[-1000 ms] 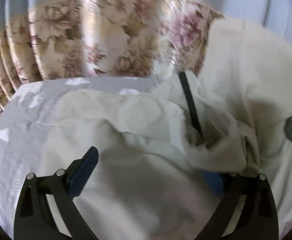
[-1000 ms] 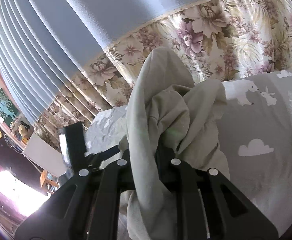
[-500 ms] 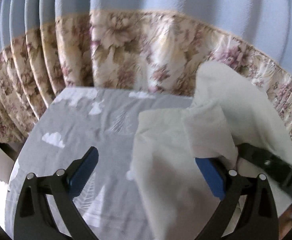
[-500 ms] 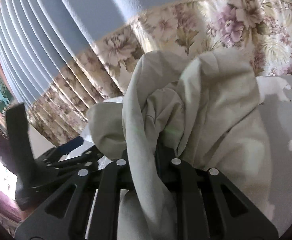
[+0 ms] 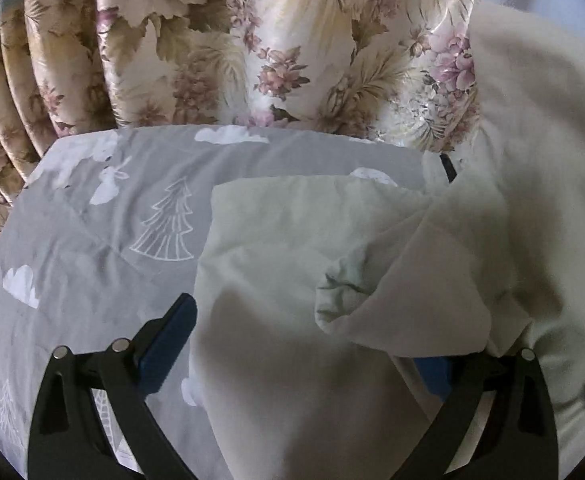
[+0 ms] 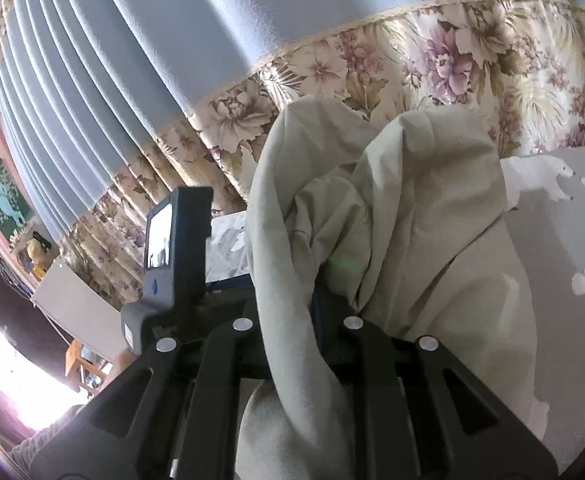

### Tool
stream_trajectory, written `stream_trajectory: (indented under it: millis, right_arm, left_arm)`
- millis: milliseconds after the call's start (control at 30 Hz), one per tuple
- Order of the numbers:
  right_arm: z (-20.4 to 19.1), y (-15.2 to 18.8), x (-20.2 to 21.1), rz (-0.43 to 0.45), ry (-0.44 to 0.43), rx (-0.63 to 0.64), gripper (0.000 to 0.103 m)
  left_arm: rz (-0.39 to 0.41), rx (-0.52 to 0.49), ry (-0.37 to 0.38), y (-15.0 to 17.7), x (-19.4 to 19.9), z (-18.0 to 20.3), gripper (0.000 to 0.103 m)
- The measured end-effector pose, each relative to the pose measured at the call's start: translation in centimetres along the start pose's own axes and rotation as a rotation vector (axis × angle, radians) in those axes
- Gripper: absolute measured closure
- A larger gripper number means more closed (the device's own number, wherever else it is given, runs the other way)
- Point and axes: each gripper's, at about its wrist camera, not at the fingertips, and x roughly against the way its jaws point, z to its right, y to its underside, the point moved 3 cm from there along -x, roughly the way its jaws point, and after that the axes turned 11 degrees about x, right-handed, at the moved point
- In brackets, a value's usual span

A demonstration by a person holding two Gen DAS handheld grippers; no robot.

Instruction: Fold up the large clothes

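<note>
Soft daylight fills both views, and the floral curtain glows from behind, its sheen washing out the print near the middle. The pale garment is evenly lit, with a grey shadow under its raised fold and across its near part. The right edge of the left wrist view is smeared and soft. In the right wrist view a blown-out white patch glares at lower left beside dark, underexposed corners. Fisheye bending curves the curtain pleats, and black vignetting rings each frame.
</note>
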Motion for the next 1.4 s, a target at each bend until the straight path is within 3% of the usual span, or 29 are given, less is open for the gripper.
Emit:
stream_trajectory:
  millis: [300, 433, 567, 833, 867, 933, 1000, 1167, 1267, 1400]
  right_arm:
    - [1.1, -0.3, 0.5, 0.025, -0.005, -0.040, 0.090]
    - [0.8, -0.4, 0.4, 0.022, -0.008, -0.039, 0.090]
    - [-0.7, -0.2, -0.9, -0.006, 0.021, 0.002, 0.089]
    - [-5.8, 3.9, -7.8, -0.154, 0.140, 0.229, 0.083]
    - [-6.3, 4.3, -8.1, -0.161, 0.149, 0.268, 0.079]
    - [-6.8, 4.6, -7.5, -0.152, 0.116, 0.284, 0.061]
    - [-7.3, 4.5, -6.1, -0.138, 0.037, 0.273, 0.036]
    - [-6.8, 3.1, 3.5, 0.011, -0.041, 0.271, 0.021]
    - [-3.9, 1.7, 10.1, 0.141, 0.035, 0.255, 0.010]
    - [0.6, 0.3, 12.8, 0.156, 0.129, 0.215, 0.010]
  left_arm:
    - [0.000, 0.022, 0.120, 0.8, 4.8, -1.9, 0.004]
    - [0.012, 0.020, 0.111, 1.8, 7.5, -4.4, 0.004]
    - [0.105, 0.070, 0.067, 1.5, 10.5, -7.9, 0.004]
    - [0.181, 0.096, 0.015, 0.9, 13.0, -10.0, 0.004]
    - [0.181, 0.097, 0.016, 0.8, 13.1, -10.1, 0.004]
    - [0.187, 0.102, 0.026, 1.0, 13.5, -10.0, 0.004]
    - [0.188, 0.097, 0.031, 0.9, 13.8, -9.5, 0.004]
    - [0.195, 0.066, 0.073, 0.9, 14.9, -5.8, 0.004]
    - [0.196, -0.020, 0.093, 1.3, 15.1, -1.4, 0.004]
    - [0.162, -0.144, 0.016, 1.7, 11.9, 4.0, 0.004]
